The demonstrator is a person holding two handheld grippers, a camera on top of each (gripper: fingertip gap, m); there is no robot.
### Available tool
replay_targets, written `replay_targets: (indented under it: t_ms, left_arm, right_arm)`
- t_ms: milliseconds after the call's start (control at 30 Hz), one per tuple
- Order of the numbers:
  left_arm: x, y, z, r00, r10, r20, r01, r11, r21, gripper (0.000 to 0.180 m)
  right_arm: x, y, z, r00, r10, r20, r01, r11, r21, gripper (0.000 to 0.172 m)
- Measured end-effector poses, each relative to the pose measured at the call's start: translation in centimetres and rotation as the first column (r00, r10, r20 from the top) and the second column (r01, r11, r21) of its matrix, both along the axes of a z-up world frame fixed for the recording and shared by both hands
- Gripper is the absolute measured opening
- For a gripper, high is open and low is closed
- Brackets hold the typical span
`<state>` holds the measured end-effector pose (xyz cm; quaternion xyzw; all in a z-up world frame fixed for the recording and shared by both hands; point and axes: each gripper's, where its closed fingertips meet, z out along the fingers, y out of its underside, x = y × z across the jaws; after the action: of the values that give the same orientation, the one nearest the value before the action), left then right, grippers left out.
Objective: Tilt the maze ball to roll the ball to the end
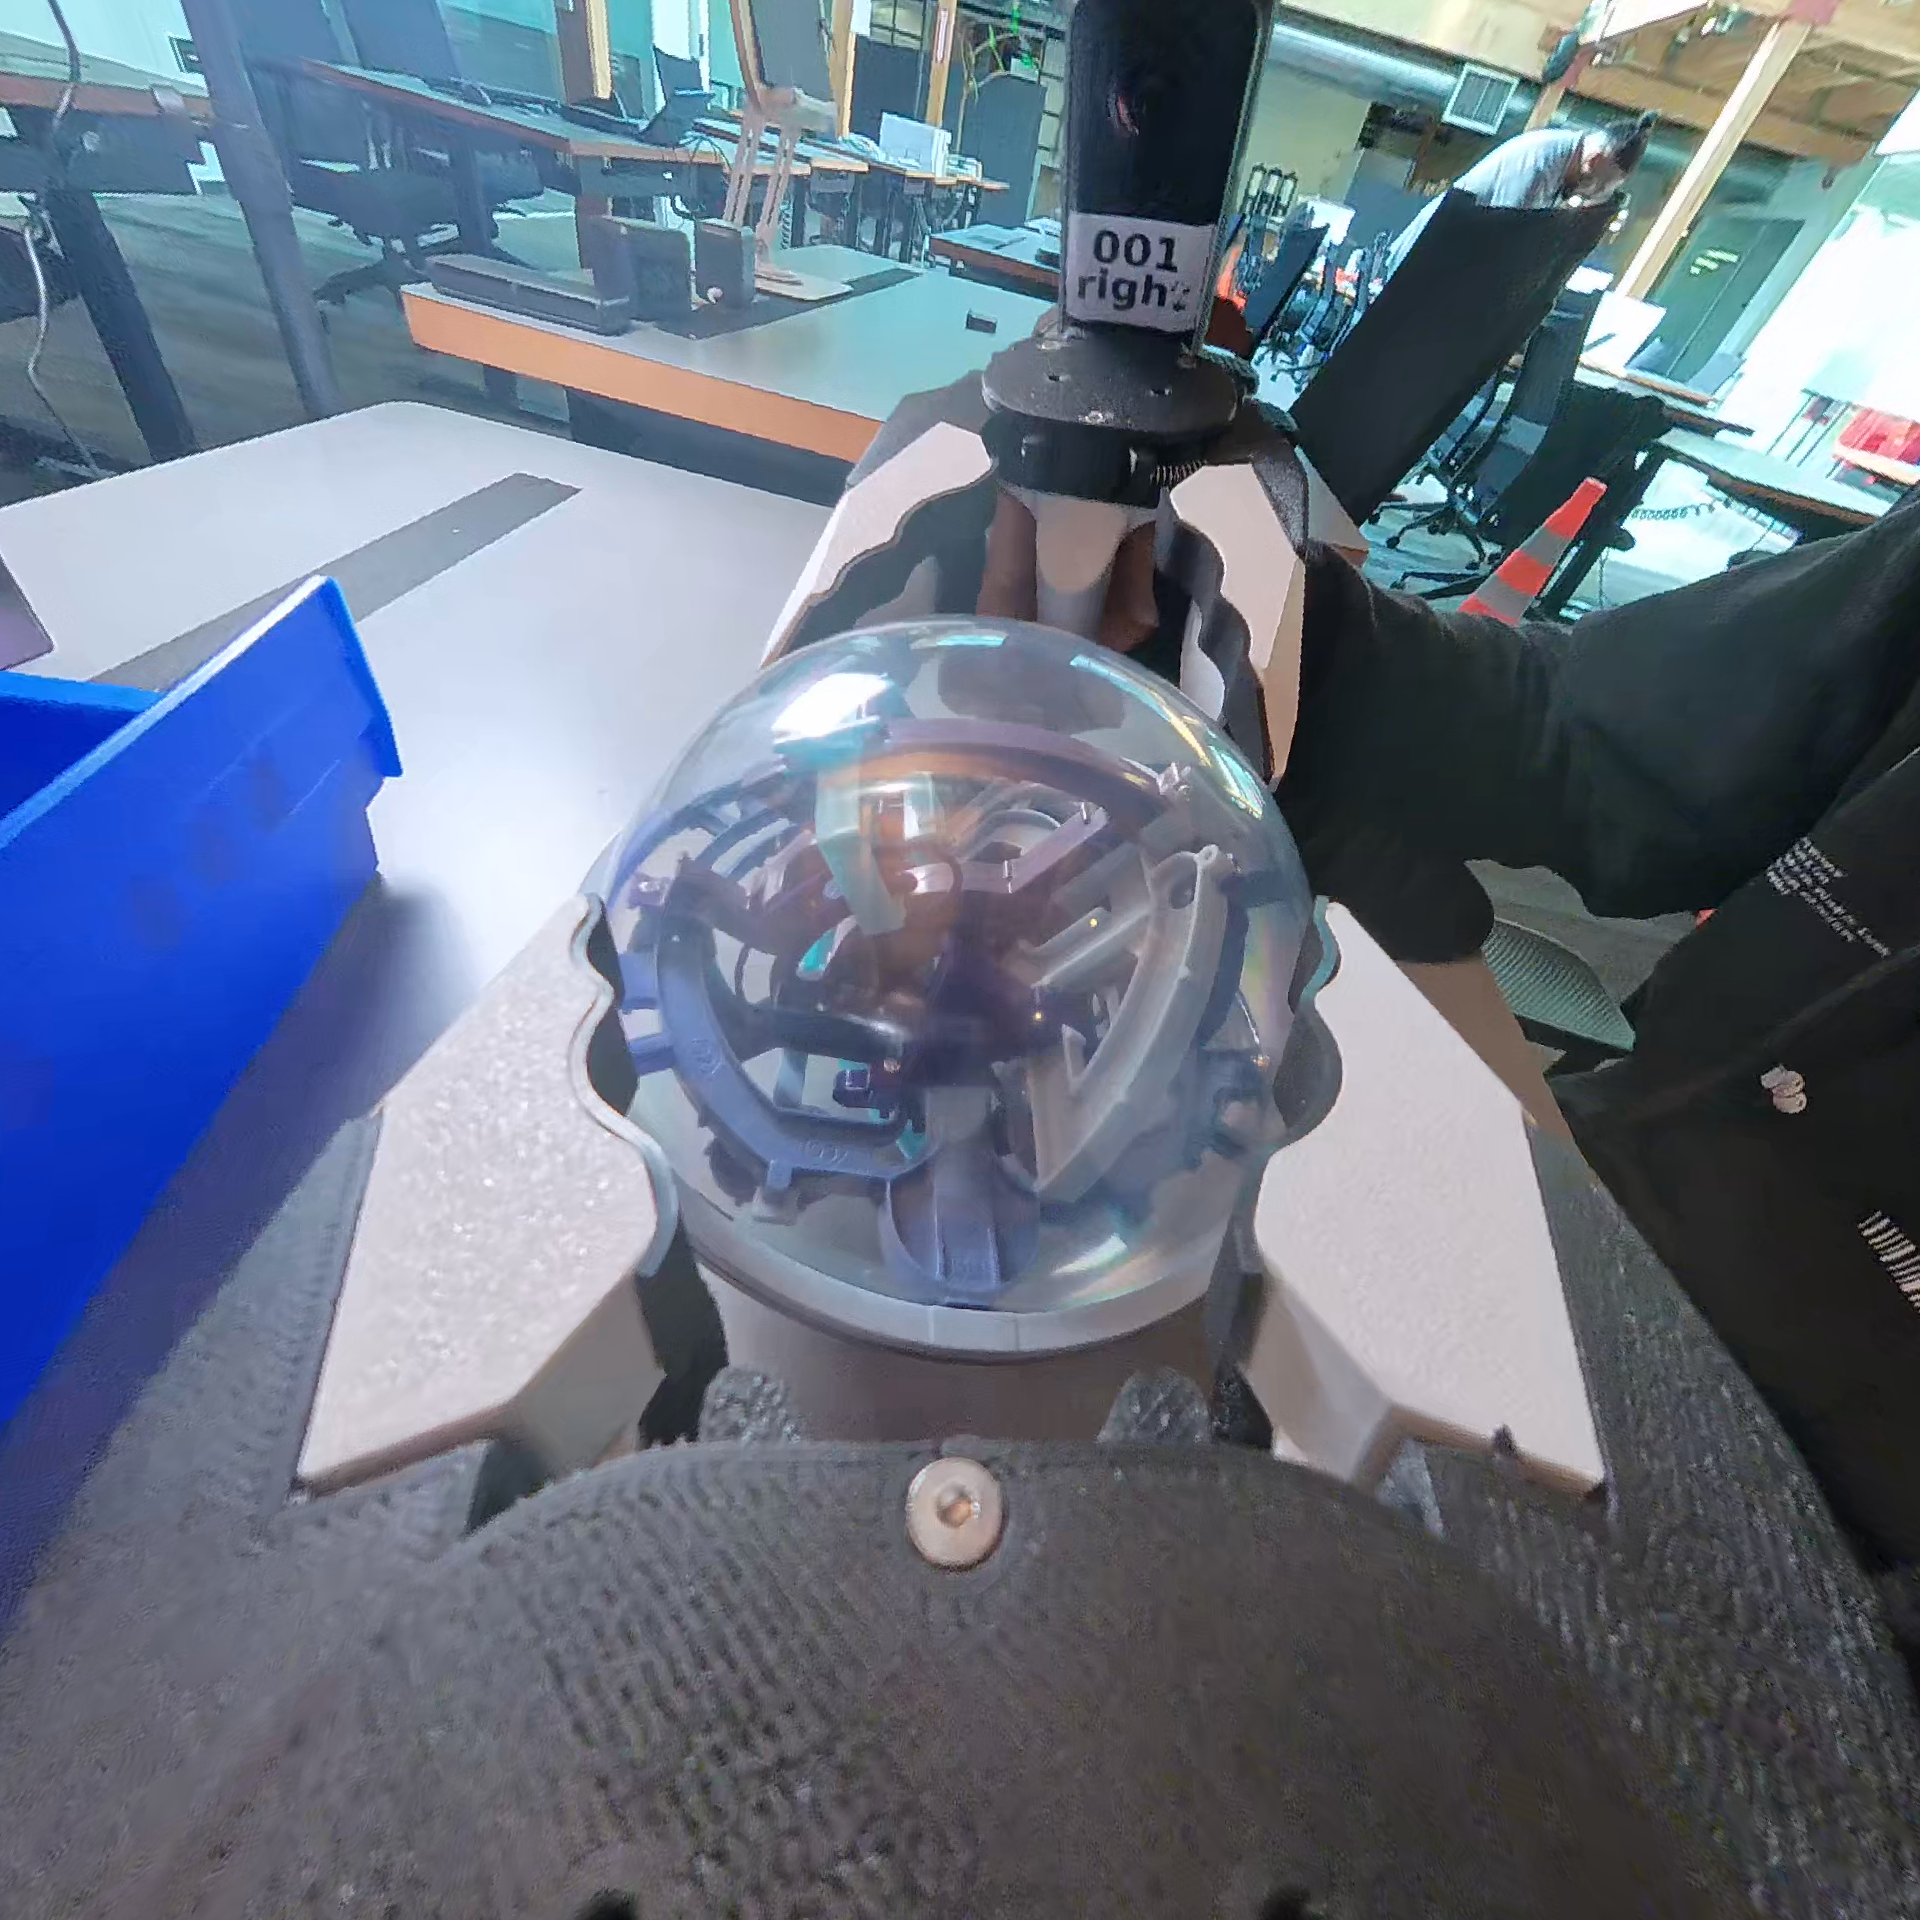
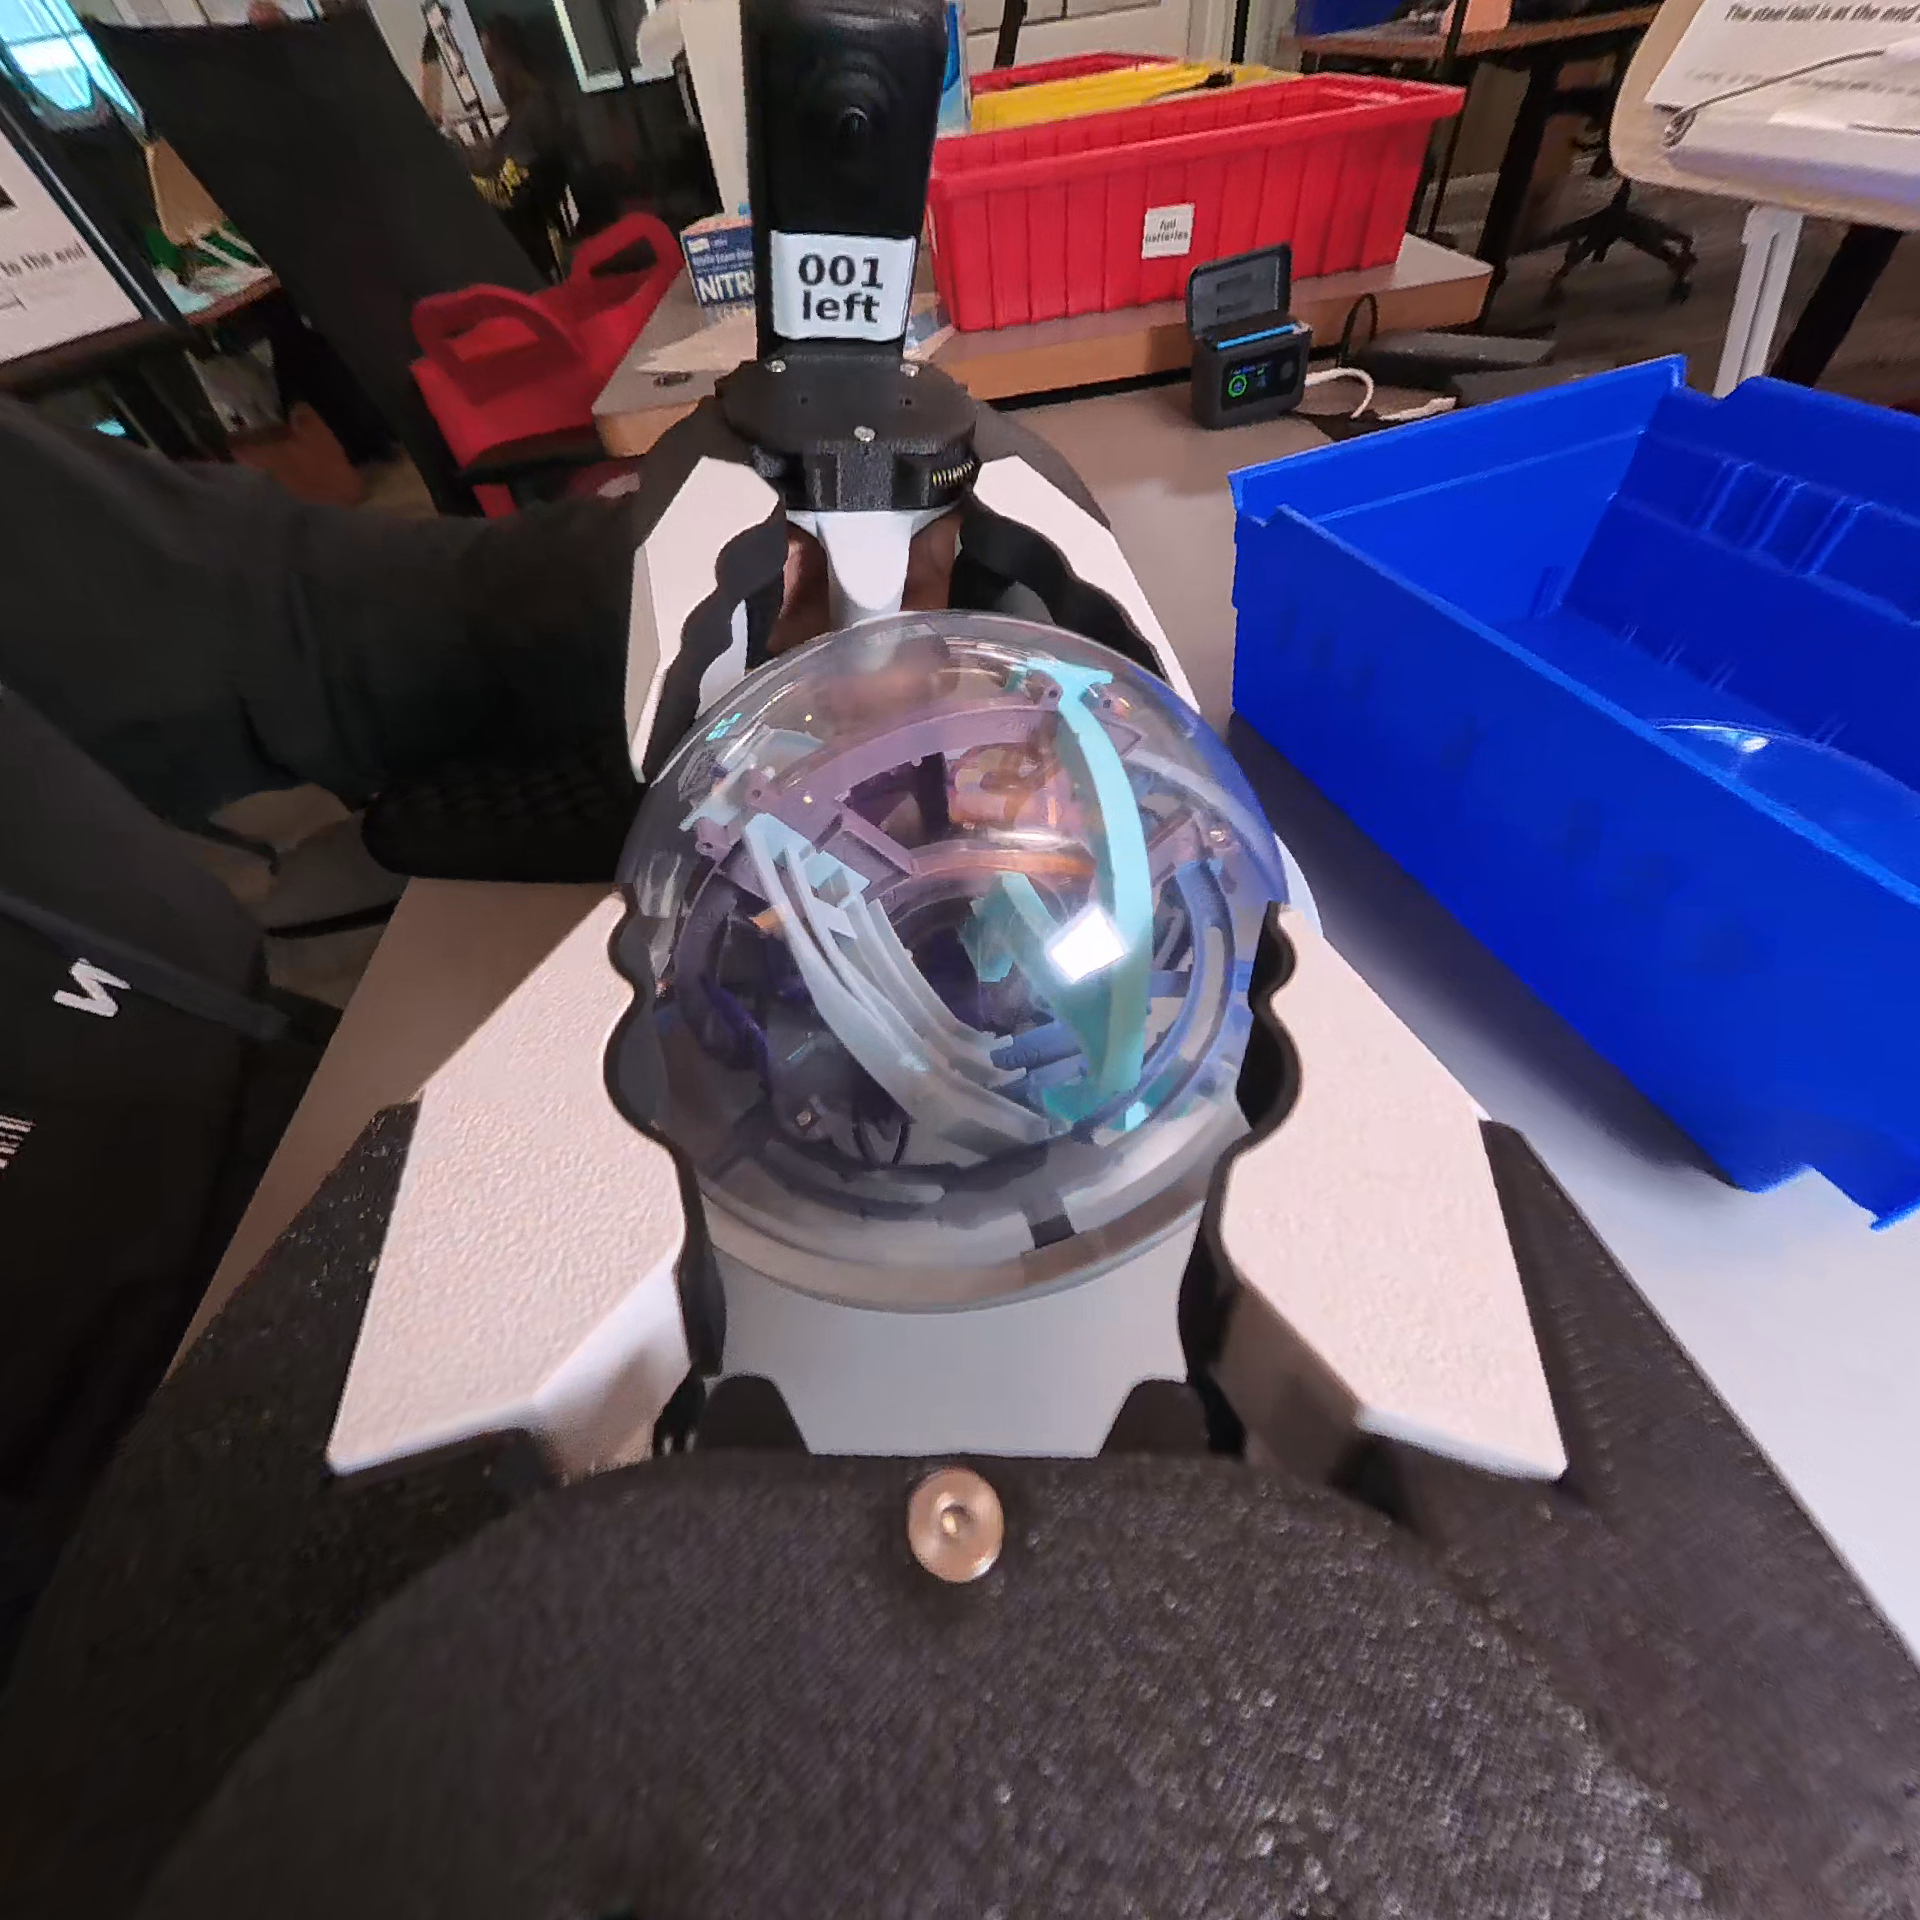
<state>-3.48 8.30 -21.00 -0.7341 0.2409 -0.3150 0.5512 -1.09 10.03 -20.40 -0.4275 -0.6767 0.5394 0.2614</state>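
Jaws of the left gripper (image 1: 951,997) and right gripper (image 2: 951,997) clamp the clear maze ball (image 1: 956,966) from opposite sides at frame centre, above the worktop (image 1: 520,623). Uneven squeeze could let the slick sphere slip toward the blue bin (image 1: 156,883) at left.

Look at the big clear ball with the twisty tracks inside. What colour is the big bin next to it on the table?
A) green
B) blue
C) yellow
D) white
B: the bin on the table beside the clear maze ball is bright blue in both wrist views.
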Motion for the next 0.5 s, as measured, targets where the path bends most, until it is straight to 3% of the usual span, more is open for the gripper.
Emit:
replay_targets:
  t_ms: [100, 300, 500]
  left_arm:
    - [-0.4, 0.0, -0.2, 0.999, 0.005, 0.047, -0.003, 0.999, -0.034, 0.125]
    - [-0.7, 0.2, -0.2, 0.988, 0.028, 0.15, -0.013, 0.995, -0.101, 0.123]
    - [-0.4, 0.3, 0.2, 0.987, 0.062, 0.149, -0.045, 0.992, -0.117, 0.119]
  right_arm:
    - [0.6, 0.1, 0.0, 1.0, -0.014, -0.018, 0.015, 0.999, 0.036, 0.108]
    - [2.2, -0.1, -1.9, 0.999, -0.042, -0.031, 0.046, 0.992, 0.117, 0.115]
    - [3.3, -0.3, -3.4, 0.997, -0.064, -0.052, 0.071, 0.989, 0.133, 0.118]
